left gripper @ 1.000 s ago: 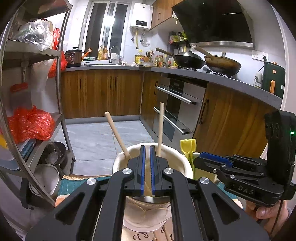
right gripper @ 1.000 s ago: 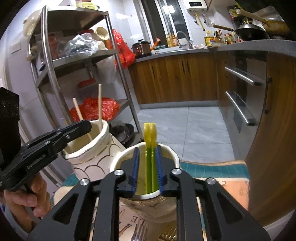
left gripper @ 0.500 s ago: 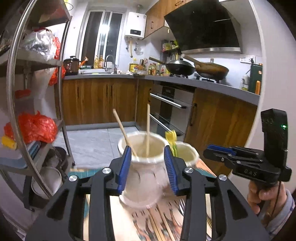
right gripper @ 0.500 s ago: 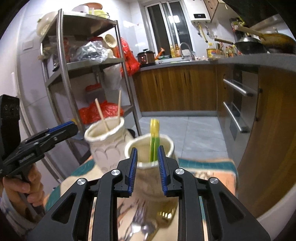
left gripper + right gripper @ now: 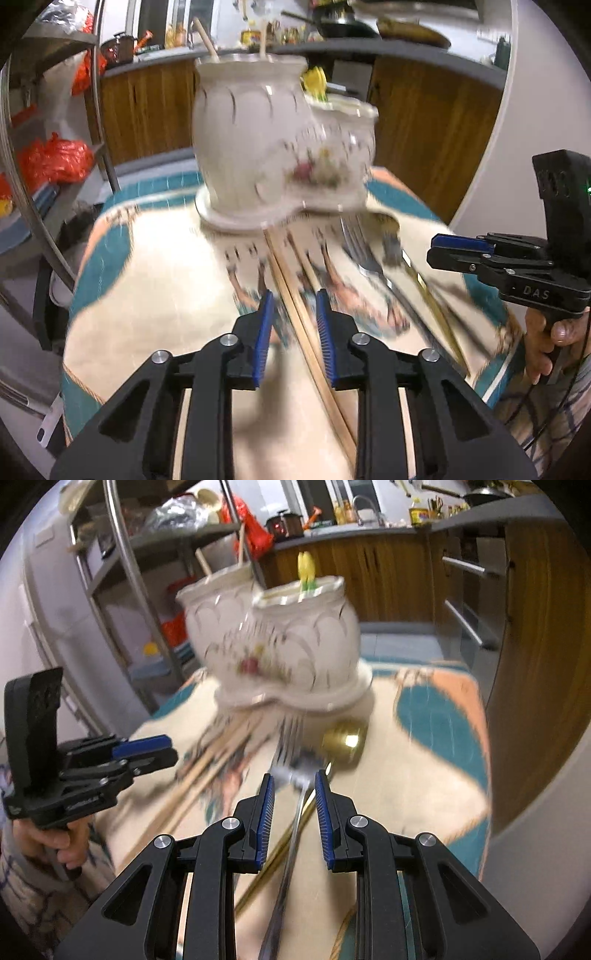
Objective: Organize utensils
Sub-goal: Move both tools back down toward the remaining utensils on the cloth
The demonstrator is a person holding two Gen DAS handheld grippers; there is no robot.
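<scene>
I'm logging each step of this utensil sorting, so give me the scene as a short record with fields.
surface: patterned tablecloth
holders: joined white ceramic pots; left pot holds chopsticks, right pot holds a yellow-green utensil
loose items: wooden chopsticks, silver fork, gold ladle
left claw: jaws apart, just been closing, chopsticks between them, not pressed
right claw: jaws apart over fork handle, not gripping
image quality: motion blur

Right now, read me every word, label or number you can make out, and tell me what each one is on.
"DAS": on the side of the right gripper, in the left wrist view.
Raised lettering on the left gripper, in the right wrist view: too blurred to read.
Printed tablecloth: too blurred to tell any words.
</scene>
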